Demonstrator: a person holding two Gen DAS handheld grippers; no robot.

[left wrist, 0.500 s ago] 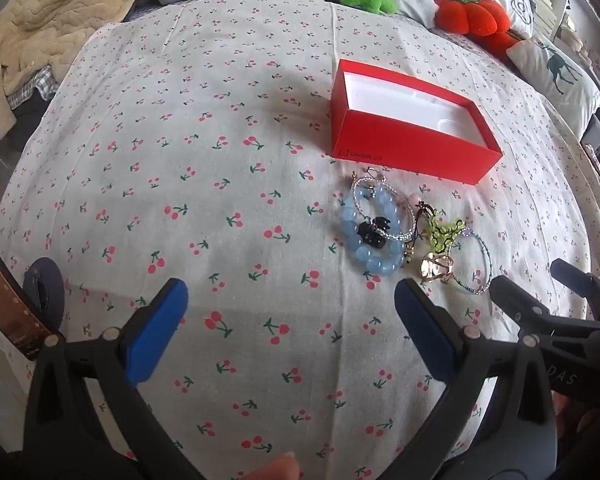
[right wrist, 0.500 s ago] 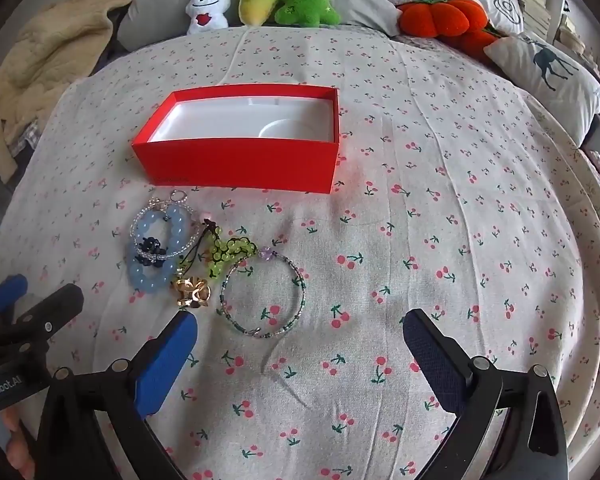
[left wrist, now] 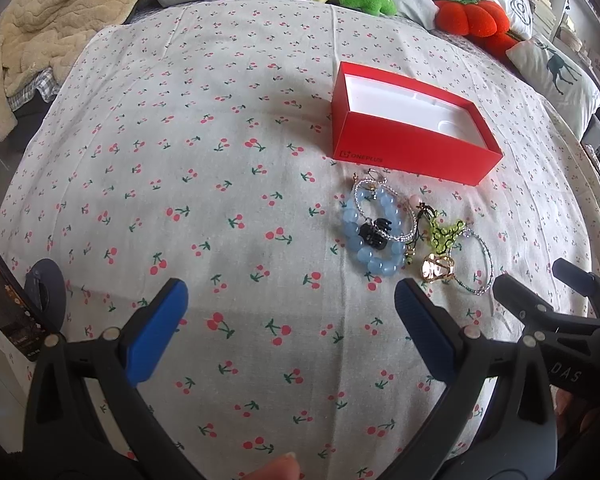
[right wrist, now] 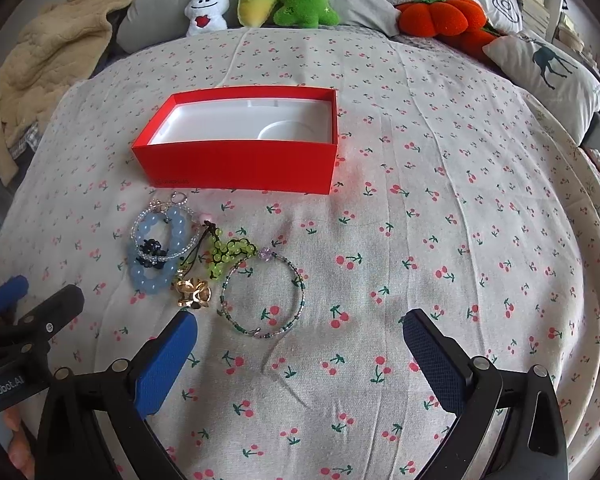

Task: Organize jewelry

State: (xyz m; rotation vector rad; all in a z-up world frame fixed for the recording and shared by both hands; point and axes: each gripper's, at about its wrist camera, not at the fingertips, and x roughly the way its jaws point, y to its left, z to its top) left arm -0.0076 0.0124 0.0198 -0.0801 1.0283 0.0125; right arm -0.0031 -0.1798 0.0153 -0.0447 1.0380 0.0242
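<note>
Cherry-print bedspread (right wrist: 420, 200): jewelry pile (right wrist: 204, 264) just beyond wide-open, empty right gripper (right wrist: 300, 356).

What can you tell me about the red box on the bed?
The red box is a shallow rectangular cardboard box with no lid on, lying flat on the cherry-print bedspread. Inside is a white moulded liner with a round dip near one end, and nothing in it. Small lettering marks its front wall. The pile of jewelry lies just in front, not touching it.
</note>
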